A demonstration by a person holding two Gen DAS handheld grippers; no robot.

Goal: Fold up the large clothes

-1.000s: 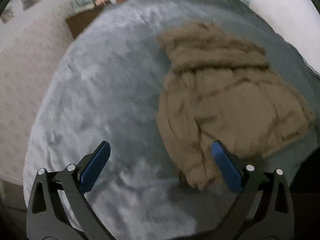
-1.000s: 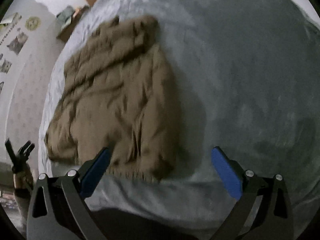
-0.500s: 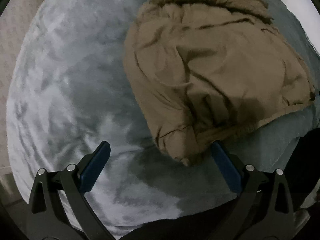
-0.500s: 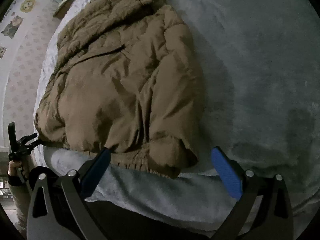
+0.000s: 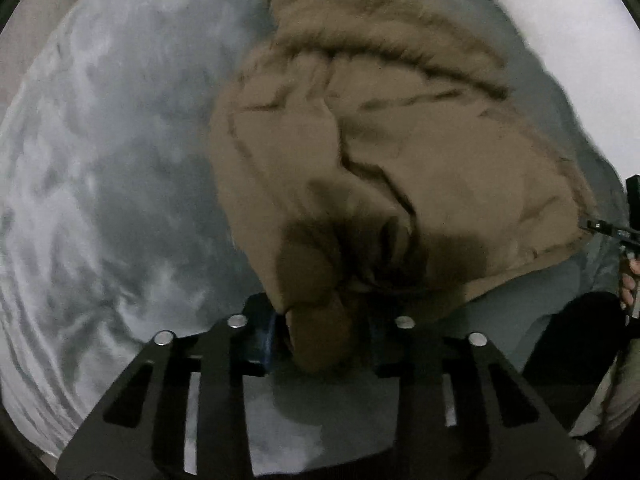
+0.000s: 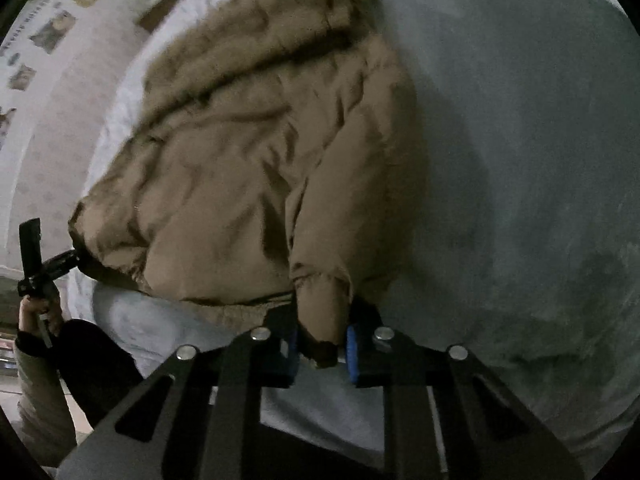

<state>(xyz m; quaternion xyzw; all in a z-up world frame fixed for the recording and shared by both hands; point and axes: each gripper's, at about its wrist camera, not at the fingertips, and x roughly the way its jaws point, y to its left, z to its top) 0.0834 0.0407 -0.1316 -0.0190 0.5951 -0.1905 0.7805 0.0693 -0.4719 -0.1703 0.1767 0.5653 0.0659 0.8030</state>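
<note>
One brown puffy jacket (image 5: 400,152) lay on the gray fuzzy blanket (image 5: 112,168), filling the middle and upper right of the left wrist view. The left gripper (image 5: 320,334) was squeezed tight on a bottom corner of the jacket. The right gripper (image 6: 322,346) pinched the other bottom corner, low in the middle of its view. To the right of the jacket there, the blanket had lots of open room. Small pictures on the wall (image 6: 52,32) sat at the upper left; their writing was too blurry to read.
</note>
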